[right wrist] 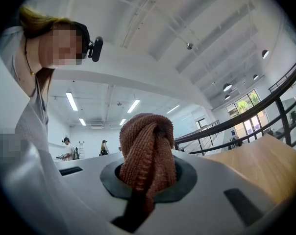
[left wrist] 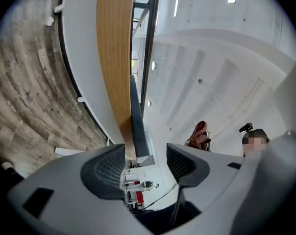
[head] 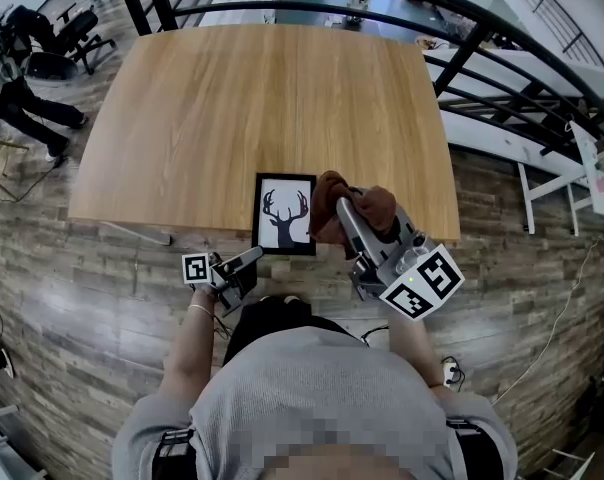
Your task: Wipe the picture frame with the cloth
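Note:
The picture frame (head: 284, 214), black-edged with a black antler drawing on white, lies flat on the wooden table (head: 272, 108) close to its near edge. My right gripper (head: 348, 218) is shut on a bunched brown cloth (head: 362, 204), held at the frame's right side; whether the cloth touches the frame I cannot tell. The right gripper view shows the cloth (right wrist: 148, 151) clamped between the jaws of that gripper (right wrist: 148, 176). My left gripper (head: 250, 261) hovers off the table's near edge, below the frame, and stands open. In the left gripper view nothing lies between its pads (left wrist: 109, 168).
A black railing (head: 462, 28) runs behind and to the right of the table. Wood-pattern floor (head: 82, 278) surrounds the table. A person (head: 22, 98) stands at the far left by office chairs. The table edge (left wrist: 113, 58) fills the left gripper view.

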A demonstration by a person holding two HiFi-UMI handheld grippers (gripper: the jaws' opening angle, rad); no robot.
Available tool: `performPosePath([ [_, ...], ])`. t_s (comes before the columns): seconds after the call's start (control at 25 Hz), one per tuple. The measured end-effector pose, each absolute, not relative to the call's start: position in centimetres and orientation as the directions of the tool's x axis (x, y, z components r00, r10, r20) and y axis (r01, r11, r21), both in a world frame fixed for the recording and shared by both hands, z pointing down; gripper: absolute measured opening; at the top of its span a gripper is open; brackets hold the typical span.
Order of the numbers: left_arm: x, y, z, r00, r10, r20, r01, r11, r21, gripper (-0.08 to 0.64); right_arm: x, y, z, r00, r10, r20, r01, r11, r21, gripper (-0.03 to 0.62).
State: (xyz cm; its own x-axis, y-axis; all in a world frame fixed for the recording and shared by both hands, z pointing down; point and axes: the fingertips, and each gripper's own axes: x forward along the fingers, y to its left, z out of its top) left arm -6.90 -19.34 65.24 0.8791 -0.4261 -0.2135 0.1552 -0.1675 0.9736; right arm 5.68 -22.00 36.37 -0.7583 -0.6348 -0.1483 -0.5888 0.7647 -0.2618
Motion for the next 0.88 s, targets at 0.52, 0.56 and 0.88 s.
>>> performPosePath([
  [0.52,-9.8,-16.1,53.9,0.922,-0.367,-0.123,-0.109,-0.552,0.827,0.241,4.7,-21.5,36.9,-0.738,-0.669,-0.089,-0.651,0.740,-0.168,0.046],
  [0.56,-9.9,-16.7,53.0,0.914,-0.390,-0.115,-0.143,-0.573,0.807,0.239,4.5,-21.3,36.9,-0.733,-0.674,-0.086,-0.656,0.735,-0.171,0.046],
  [0.88,-7.9,-15.2,43.5,0.857,-0.497,-0.138,-0.341,-0.747,0.571,0.008,2.1,-17.3,35.6,-0.644,-0.761,-0.077,-0.759,0.648,-0.065,0.046],
])
